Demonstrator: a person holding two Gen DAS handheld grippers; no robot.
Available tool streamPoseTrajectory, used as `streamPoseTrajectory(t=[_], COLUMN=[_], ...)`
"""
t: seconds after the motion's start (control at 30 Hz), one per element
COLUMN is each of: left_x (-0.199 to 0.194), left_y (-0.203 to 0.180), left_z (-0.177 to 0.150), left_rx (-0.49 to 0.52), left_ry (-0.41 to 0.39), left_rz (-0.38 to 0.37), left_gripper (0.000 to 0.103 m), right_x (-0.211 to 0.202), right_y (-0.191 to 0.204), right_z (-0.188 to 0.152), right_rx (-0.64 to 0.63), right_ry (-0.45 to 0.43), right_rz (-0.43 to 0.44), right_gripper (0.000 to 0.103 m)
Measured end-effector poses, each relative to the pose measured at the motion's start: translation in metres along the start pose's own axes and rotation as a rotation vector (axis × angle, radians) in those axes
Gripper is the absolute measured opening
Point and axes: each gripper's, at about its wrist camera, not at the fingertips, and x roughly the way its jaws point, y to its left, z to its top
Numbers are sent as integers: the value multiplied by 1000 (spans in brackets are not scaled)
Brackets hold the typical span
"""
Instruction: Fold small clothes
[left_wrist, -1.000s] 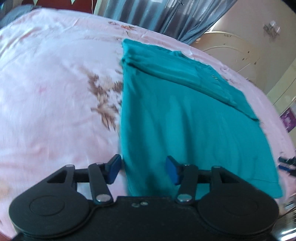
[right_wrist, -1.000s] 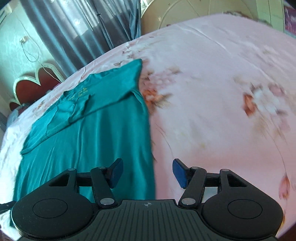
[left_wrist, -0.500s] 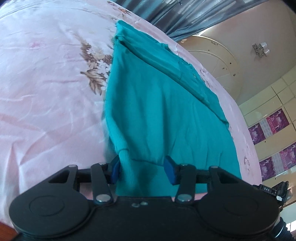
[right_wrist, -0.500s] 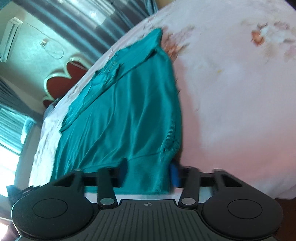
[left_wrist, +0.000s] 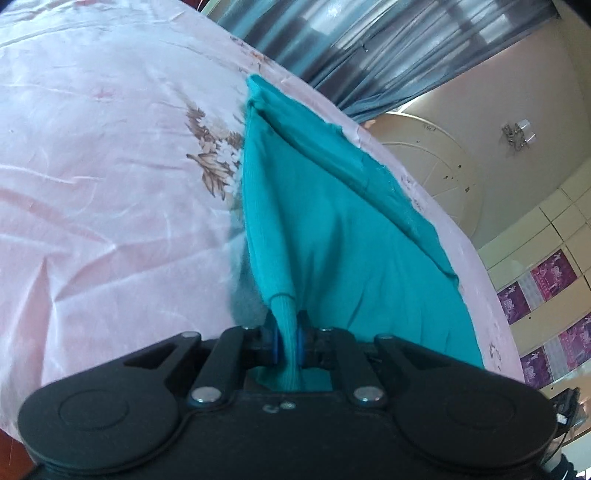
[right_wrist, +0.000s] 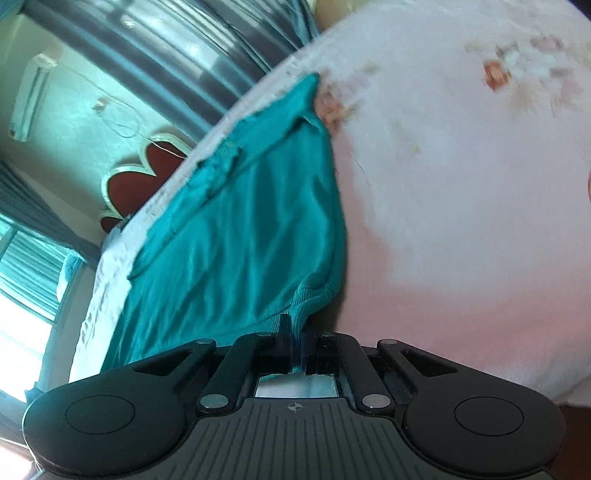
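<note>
Near hem of the teal garment (left_wrist: 332, 229) cut off behind both black claw bodies; far end folded over, print there too blurred to read. Right wrist view smeared, flowers on the sheet only smudges. One garment, lying flat on the pink floral bed sheet (left_wrist: 110, 184), near corners lifted off it.

Left claw (left_wrist: 286, 341) just closed, pressed together on the ribbed hem at the garment's left near corner, blue pads (left_wrist: 274, 341) squeezing a bunched strip of cloth. Right claw (right_wrist: 295, 345) just closed too, pinching the ribbed hem at the right near corner, cloth puckered above the tips.

Beyond the bed: grey-blue curtains (left_wrist: 351, 48), cream wall, purple posters (left_wrist: 550, 273) at the right edge of the left wrist view. Dark red scalloped headboard (right_wrist: 136, 184) and one wall air-conditioner (right_wrist: 31, 96) in the right wrist view. Two claws, one garment, one bed.
</note>
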Motion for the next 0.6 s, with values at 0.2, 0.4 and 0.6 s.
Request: streamPoseTrajectory(t=[0.2,0.4,0.6], left_x=[-13,-5,63], left_y=[-12,-38,-67], left_z=[18,82,175], left_rx=[-64,-96,-66], left_ry=[-92,-215,-222], left_rz=[-75,-183,-195], left_gripper=[8,8,8], right_x=[-8,14,75], right_y=[27,69,95], right_z=[34,104,198], right_rx=[-49,-110,-99], right_ry=[-91,-198,-241], right_rz=[51,34,-79], right_gripper=[2,2,2])
